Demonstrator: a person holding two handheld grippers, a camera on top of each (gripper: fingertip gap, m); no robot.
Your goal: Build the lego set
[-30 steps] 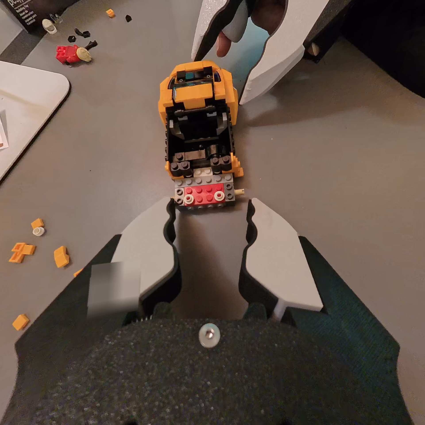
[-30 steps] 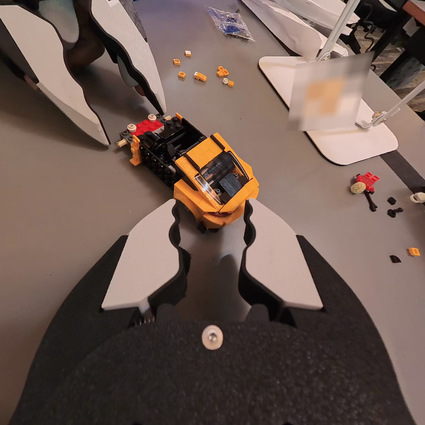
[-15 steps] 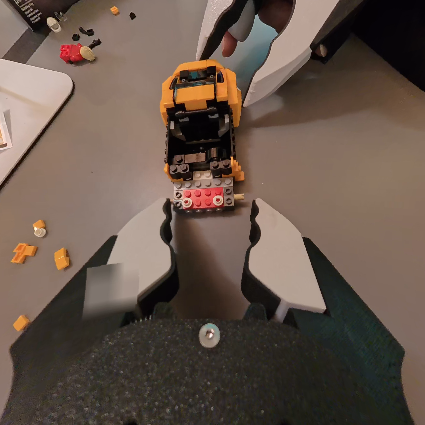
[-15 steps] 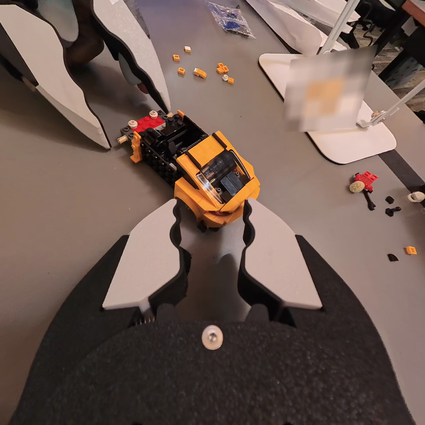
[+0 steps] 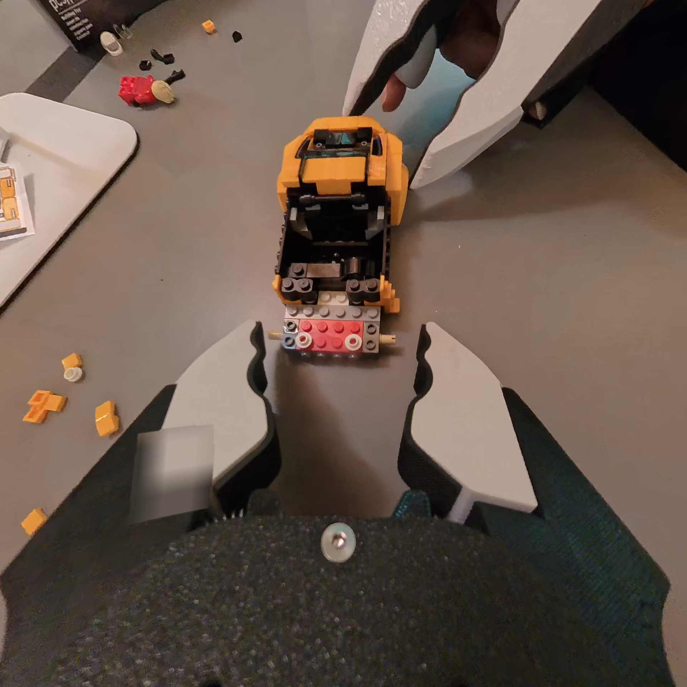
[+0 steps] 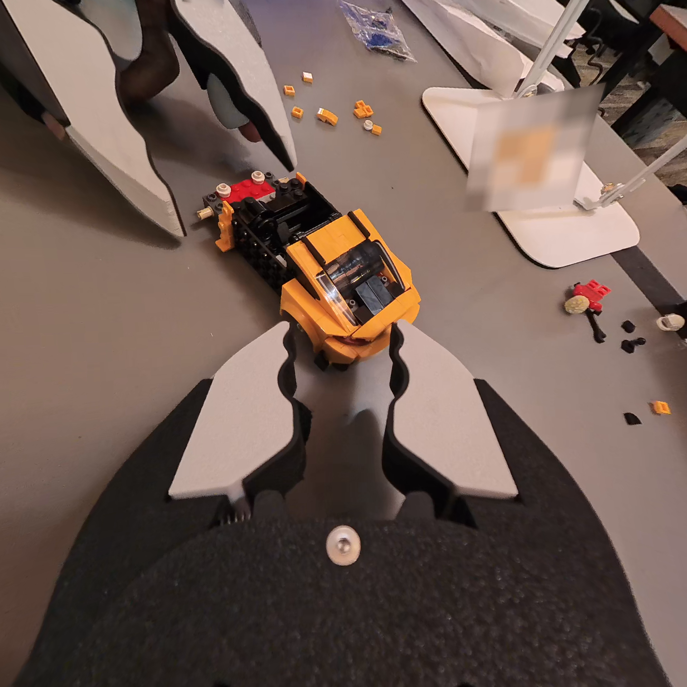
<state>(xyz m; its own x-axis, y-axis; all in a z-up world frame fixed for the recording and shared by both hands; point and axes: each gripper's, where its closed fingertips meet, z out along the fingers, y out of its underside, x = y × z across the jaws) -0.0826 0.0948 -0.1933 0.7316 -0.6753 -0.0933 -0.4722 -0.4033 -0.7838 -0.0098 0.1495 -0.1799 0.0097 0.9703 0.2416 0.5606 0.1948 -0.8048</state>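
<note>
Orange and black bricks make a half-built toy car (image 5: pixel 336 208) that sits flat on the grey worktop (image 5: pixel 520 297), in the middle of both views. In the left wrist view its unfinished end, with a red plate (image 5: pixel 331 334) and little tan pegs sticking out, lies just in front of the left gripper (image 5: pixel 340 331). That gripper is spread wide, with a gap on each side, so it holds nothing. In the right wrist view the car's rounded orange nose (image 6: pixel 349 334) pokes in between the fingers of the right gripper (image 6: pixel 340 331). The fingers sit very close on both sides, but I cannot tell if they really press on it. The two grippers face each other from either end of the car, likely so one can steady it while the other works. Loose orange bits (image 5: pixel 48 405) lie at the left edge of the left wrist view, handy for picking. A small red piece (image 6: pixel 587 295) and black bits (image 6: pixel 630 340) lie at the right of the right wrist view.
</note>
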